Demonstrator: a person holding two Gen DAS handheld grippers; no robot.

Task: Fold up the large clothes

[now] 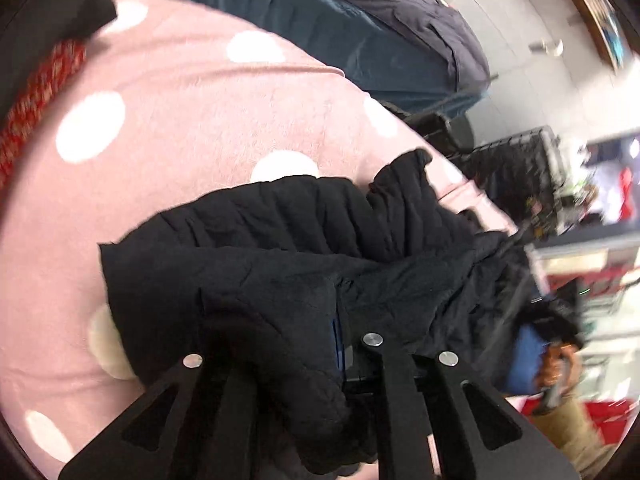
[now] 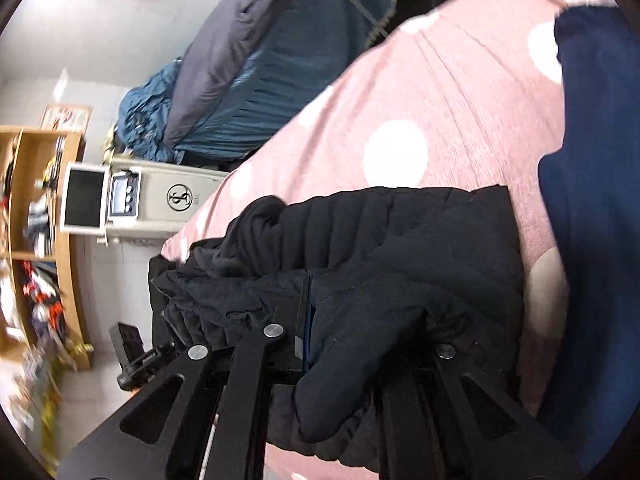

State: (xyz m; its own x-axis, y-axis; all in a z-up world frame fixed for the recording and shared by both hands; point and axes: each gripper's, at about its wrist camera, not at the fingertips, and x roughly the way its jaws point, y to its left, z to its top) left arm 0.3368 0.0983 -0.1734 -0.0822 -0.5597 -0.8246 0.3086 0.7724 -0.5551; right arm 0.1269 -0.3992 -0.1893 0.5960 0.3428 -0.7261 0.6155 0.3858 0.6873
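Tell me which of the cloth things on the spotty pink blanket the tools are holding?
The black quilted garment. Both tools, left tool and right tool, pinch it. The navy cloth lies untouched farther along the pink blanket.

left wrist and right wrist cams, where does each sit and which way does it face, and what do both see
Left wrist: on the left hand-held gripper, facing down along its fingers at the black garment it pinches over the pink dotted blanket; a person's hand shows at right.
Right wrist: on the right hand-held gripper, facing down at the same black garment, a navy cloth at right; only its own fingers show.
Shared: garment, blanket, blue bedding.
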